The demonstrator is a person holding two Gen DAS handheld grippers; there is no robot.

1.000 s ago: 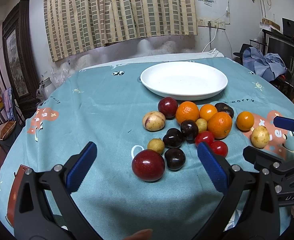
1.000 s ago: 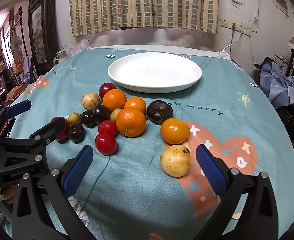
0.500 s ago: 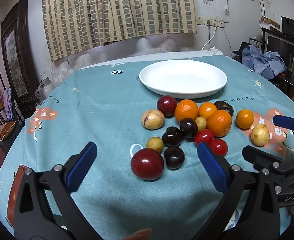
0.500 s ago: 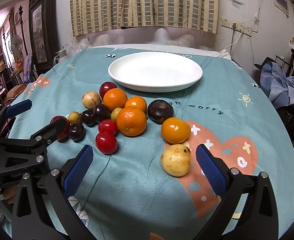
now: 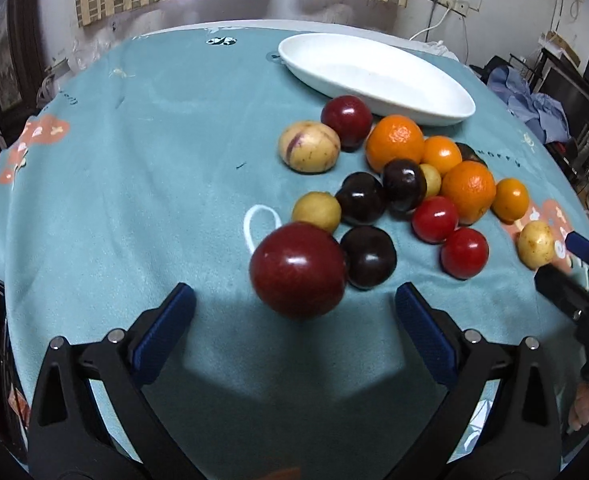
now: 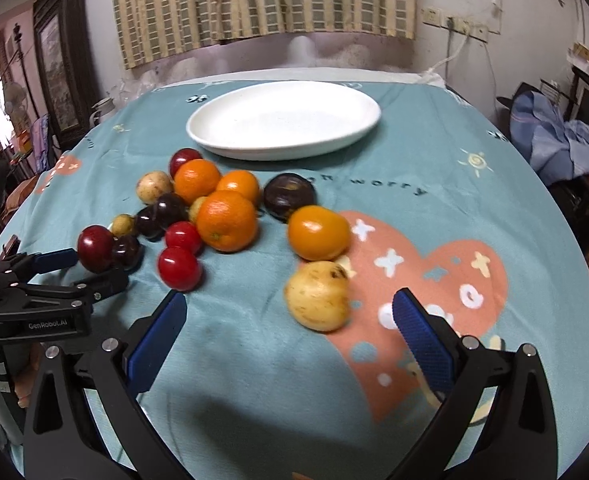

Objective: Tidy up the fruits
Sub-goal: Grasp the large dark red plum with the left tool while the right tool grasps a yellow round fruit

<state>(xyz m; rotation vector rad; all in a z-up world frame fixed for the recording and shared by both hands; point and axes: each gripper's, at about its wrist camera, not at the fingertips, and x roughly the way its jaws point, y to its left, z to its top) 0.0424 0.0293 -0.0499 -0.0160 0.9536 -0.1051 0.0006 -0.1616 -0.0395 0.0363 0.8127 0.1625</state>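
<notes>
Several fruits lie in a cluster on the teal tablecloth, in front of an empty white plate (image 5: 374, 76) (image 6: 282, 120). A large dark red plum (image 5: 298, 270) (image 6: 94, 248) sits at the near left of the cluster. My left gripper (image 5: 294, 332) (image 6: 98, 268) is open, its blue pads just short of the plum on either side. A spotted yellow fruit (image 6: 318, 296) (image 5: 536, 244) lies at the near right, next to an orange persimmon (image 6: 318, 232). My right gripper (image 6: 290, 332) (image 5: 556, 258) is open, with the yellow fruit just ahead of its fingertips.
Oranges (image 6: 226, 220), red tomatoes (image 6: 178, 268) and dark plums (image 5: 368, 258) crowd the middle of the cluster. A pile of blue clothes (image 6: 554, 140) lies beyond the table's right edge. A framed picture (image 6: 58, 80) and curtains stand behind.
Both grippers have moved forward and down toward the fruits. The left now nearly straddles the large red plum, and the right has closed in on the yellow fruit. Both stay open.
</notes>
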